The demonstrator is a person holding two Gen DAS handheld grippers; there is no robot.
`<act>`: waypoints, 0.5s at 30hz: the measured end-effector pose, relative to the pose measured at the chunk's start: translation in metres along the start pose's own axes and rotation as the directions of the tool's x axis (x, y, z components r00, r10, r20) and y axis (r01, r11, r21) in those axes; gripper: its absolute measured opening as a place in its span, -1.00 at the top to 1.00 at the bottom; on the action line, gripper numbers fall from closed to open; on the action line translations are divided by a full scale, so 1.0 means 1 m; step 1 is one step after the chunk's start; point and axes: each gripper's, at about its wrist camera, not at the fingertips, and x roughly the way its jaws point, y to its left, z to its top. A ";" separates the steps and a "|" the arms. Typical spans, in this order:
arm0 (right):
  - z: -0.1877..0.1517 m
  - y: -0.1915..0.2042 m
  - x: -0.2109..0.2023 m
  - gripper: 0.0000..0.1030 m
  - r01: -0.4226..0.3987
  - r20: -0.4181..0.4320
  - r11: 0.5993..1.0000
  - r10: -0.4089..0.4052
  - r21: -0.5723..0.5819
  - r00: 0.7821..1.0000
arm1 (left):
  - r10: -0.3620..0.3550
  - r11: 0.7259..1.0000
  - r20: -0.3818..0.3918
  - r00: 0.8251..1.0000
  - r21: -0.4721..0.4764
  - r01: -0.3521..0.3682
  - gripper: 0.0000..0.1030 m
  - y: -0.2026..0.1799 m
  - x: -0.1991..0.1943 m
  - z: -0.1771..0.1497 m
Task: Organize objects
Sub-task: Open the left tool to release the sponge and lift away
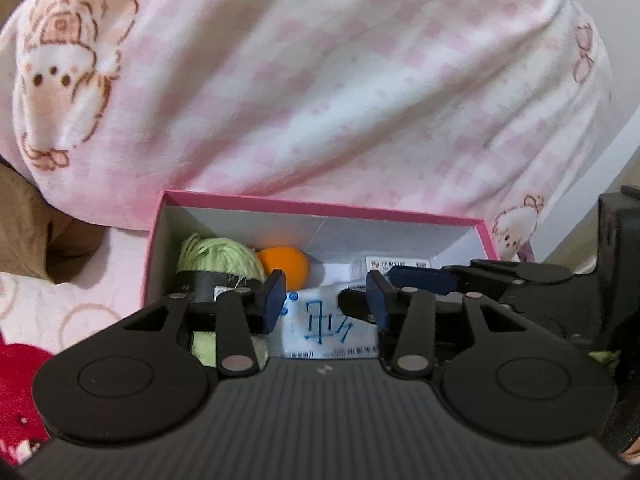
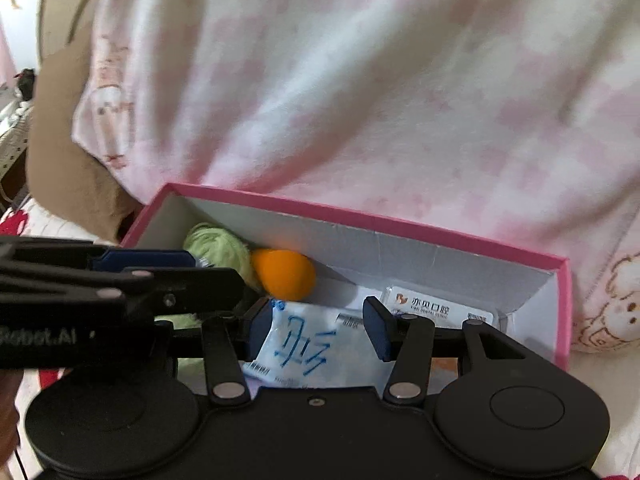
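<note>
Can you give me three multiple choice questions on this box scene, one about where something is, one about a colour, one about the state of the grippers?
1. Where is the orange ball?
A. Inside the pink box, beside the green yarn
B. On the blanket outside the box
C. Between the right gripper's fingers

2. What colour is the writing on the white packet?
A. Red
B. Blue
C. Black

3. How do the left gripper and right gripper stand?
A. Both shut on yarn
B. One holds the ball
C. Both open, holding nothing

Answers: 1 A, it lies against the box's back wall next to the yarn. 2 B, the strokes are blue. 3 C, both finger pairs stand apart over the packet.
</note>
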 end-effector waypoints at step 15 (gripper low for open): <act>-0.050 0.048 -0.138 -0.12 -0.086 0.120 0.974 0.113 -0.211 0.986 | 0.105 0.972 -0.037 0.994 0.214 -0.095 -0.15 -0.046 -0.112 -0.027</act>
